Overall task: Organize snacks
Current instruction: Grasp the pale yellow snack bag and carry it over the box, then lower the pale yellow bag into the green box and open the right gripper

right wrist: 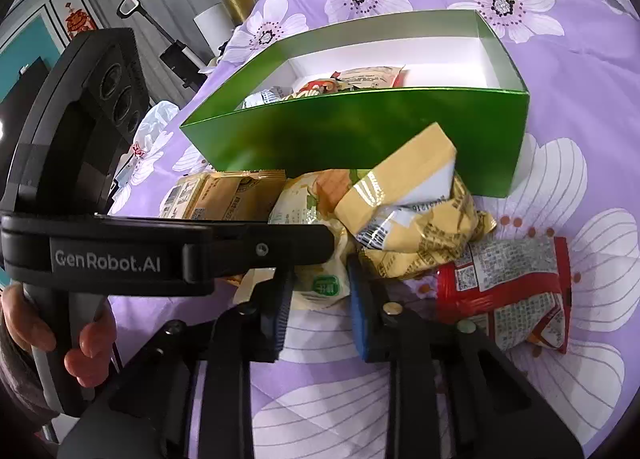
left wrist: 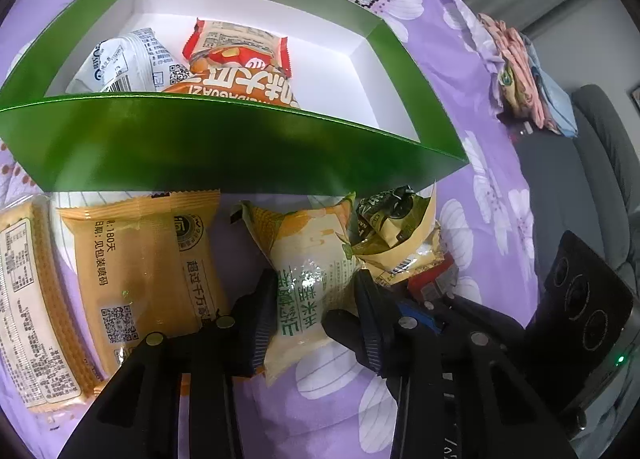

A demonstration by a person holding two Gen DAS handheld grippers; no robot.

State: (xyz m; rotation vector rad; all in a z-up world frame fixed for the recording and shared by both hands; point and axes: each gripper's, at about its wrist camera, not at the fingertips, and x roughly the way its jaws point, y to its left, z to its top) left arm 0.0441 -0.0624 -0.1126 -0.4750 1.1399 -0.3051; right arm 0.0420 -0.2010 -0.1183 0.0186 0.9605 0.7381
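My left tool [left wrist: 316,299] and right tool [right wrist: 320,299] both pinch the puffy yellow-and-white plastic snack packet [left wrist: 308,259] lying on the purple flowered bedspread [left wrist: 472,179] before the green cardboard box [left wrist: 224,147]; it looks light, crinkly, slippery, best held mid-body.

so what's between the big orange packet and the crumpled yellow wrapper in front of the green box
The pale corn-print snack packet lies between the orange packet and the crumpled yellow wrapper, clamped by the left gripper. The left wrist view shows it.
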